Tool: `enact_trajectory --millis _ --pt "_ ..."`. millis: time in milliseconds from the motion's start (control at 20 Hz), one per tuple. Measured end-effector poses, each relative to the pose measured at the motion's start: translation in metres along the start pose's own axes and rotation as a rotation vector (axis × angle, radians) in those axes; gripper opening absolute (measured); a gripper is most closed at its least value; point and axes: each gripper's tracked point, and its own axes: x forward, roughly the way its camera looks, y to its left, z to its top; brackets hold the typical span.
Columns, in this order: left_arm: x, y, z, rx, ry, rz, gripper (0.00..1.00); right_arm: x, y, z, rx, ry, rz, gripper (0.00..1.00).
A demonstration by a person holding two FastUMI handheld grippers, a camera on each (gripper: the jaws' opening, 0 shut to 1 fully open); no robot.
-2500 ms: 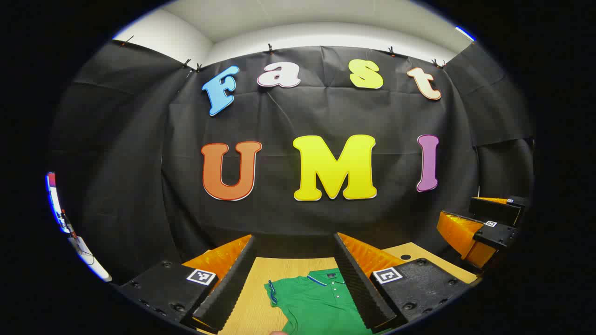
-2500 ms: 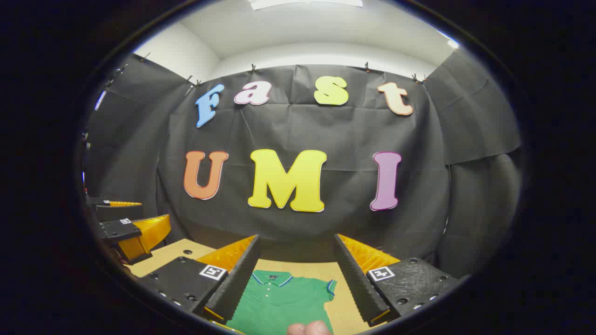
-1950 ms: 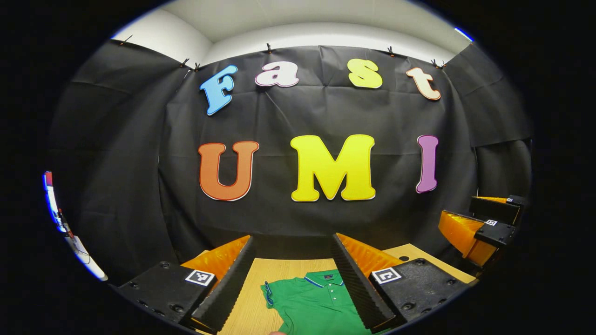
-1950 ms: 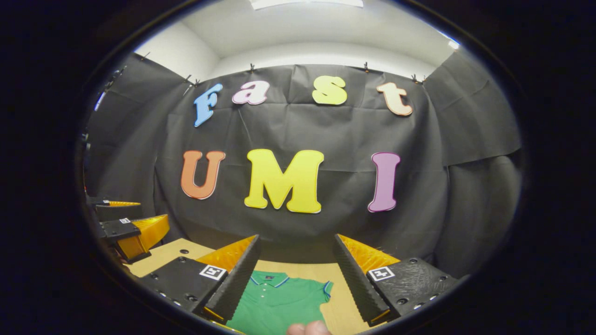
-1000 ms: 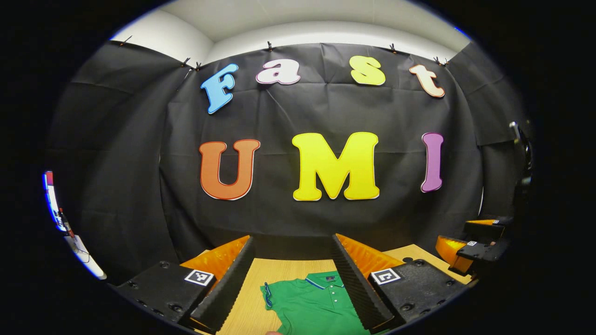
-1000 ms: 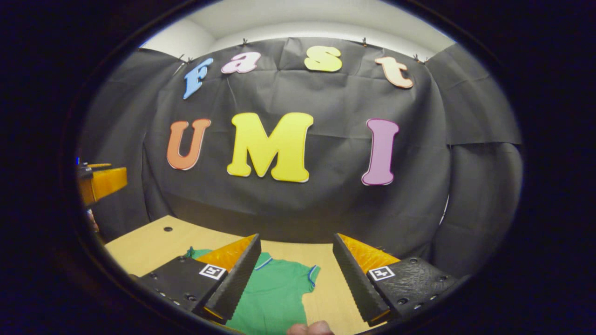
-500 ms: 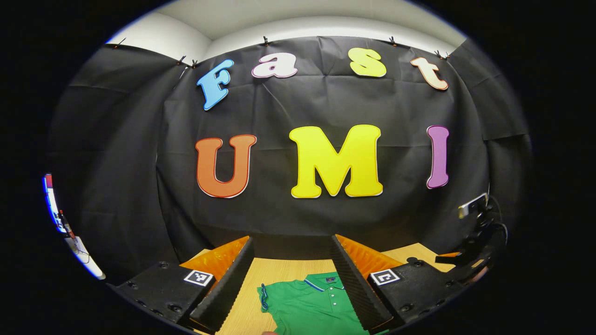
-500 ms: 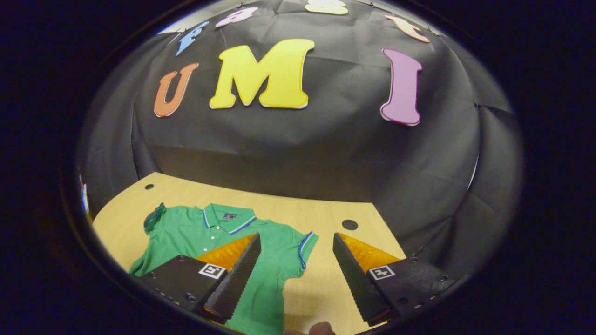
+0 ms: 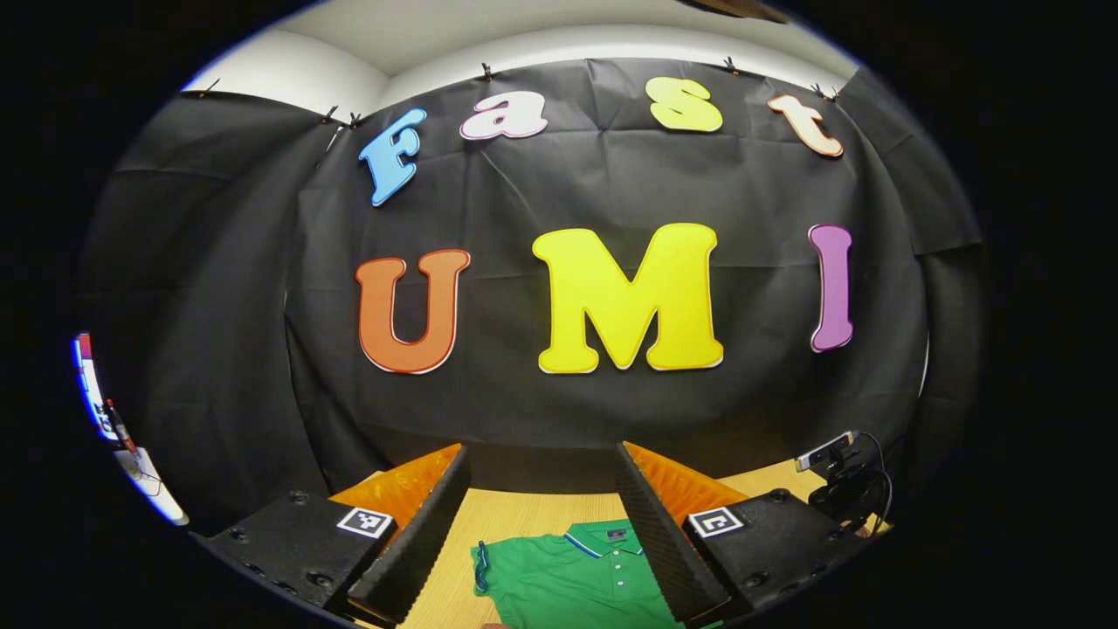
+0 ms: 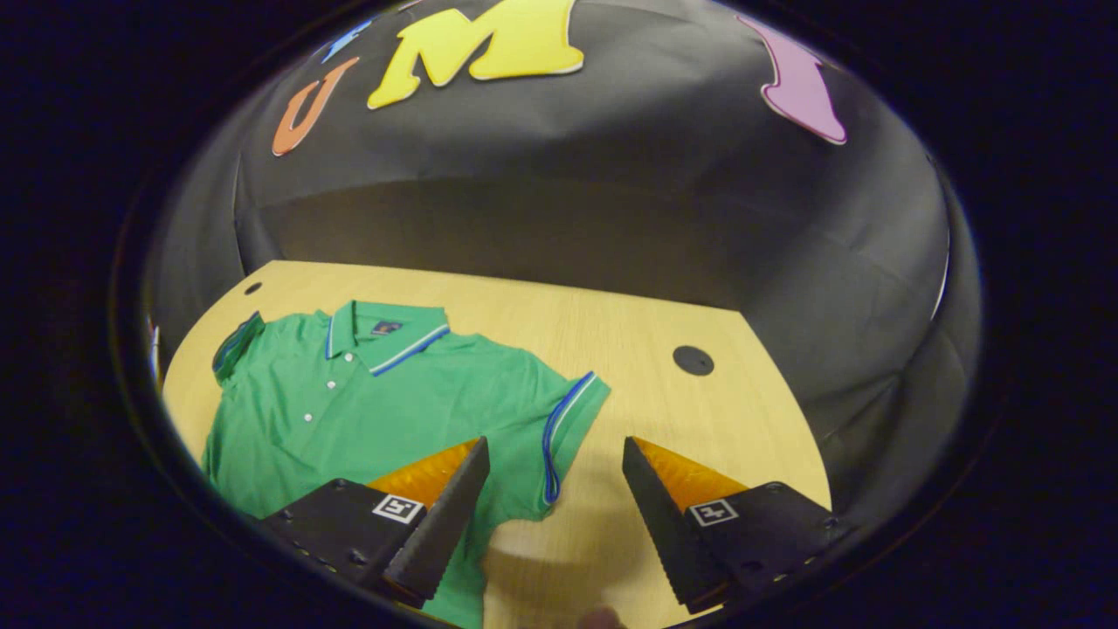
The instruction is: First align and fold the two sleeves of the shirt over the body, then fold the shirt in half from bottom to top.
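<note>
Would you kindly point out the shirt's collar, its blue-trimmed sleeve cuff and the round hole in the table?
collar (image 10: 384, 336), right gripper view, on the folded collar band.
sleeve cuff (image 10: 563, 428), right gripper view, on the blue trim.
hole (image 10: 693, 360), right gripper view, on its dark centre.

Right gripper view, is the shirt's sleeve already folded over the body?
No, the sleeve of the shirt lies spread out flat on the table, beside the body.

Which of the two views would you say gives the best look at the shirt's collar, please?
The right gripper view: the collar lies in the open there, above the shirt's buttons. In the left gripper view the collar sits low and small between the fingers.
</note>
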Motion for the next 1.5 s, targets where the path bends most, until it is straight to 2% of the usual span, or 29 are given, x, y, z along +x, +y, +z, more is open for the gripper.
enact_trajectory --millis 50,100,150,200,300,350,400,550,750,1000,1200,1500 --pt "0.002 -0.002 -0.003 0.002 0.014 0.006 1.00 0.006 0.001 -0.004 0.007 0.014 0.011 0.93" --pt "0.004 -0.005 -0.005 0.003 0.021 0.011 0.94 0.011 0.002 -0.006 0.020 0.026 0.025 0.92" --pt "0.005 -0.006 -0.005 0.006 0.025 0.016 1.00 0.016 0.002 -0.009 0.034 0.041 0.033 0.88" --pt "0.005 -0.009 -0.005 0.011 0.029 0.018 1.00 0.021 0.002 -0.012 0.052 0.058 0.045 0.86" --pt "0.006 -0.014 -0.008 0.022 0.037 0.015 1.00 0.027 0.005 -0.017 0.085 0.091 0.065 0.70" --pt "0.006 -0.015 -0.008 0.028 0.041 0.012 1.00 0.031 0.002 -0.021 0.091 0.109 0.063 0.57" --pt "0.007 -0.017 -0.009 0.036 0.044 0.010 1.00 0.032 0.000 -0.023 0.099 0.120 0.059 0.50" --pt "0.009 -0.020 -0.008 0.042 0.042 0.003 1.00 0.032 0.000 -0.025 0.122 0.132 0.074 0.02" --pt "0.008 -0.021 -0.010 0.026 0.044 -0.013 1.00 0.027 -0.001 -0.025 0.164 0.161 0.099 0.00" --pt "0.004 0.003 -0.016 -0.016 0.049 -0.006 1.00 -0.011 0.012 0.035 0.172 0.040 0.100 0.00" --pt "-0.007 0.031 -0.023 -0.051 0.059 0.019 1.00 -0.026 0.053 0.062 0.142 0.004 0.119 0.00" --pt "-0.030 0.079 -0.029 -0.072 0.053 0.071 1.00 -0.026 0.121 0.075 0.097 0.009 0.126 0.00"
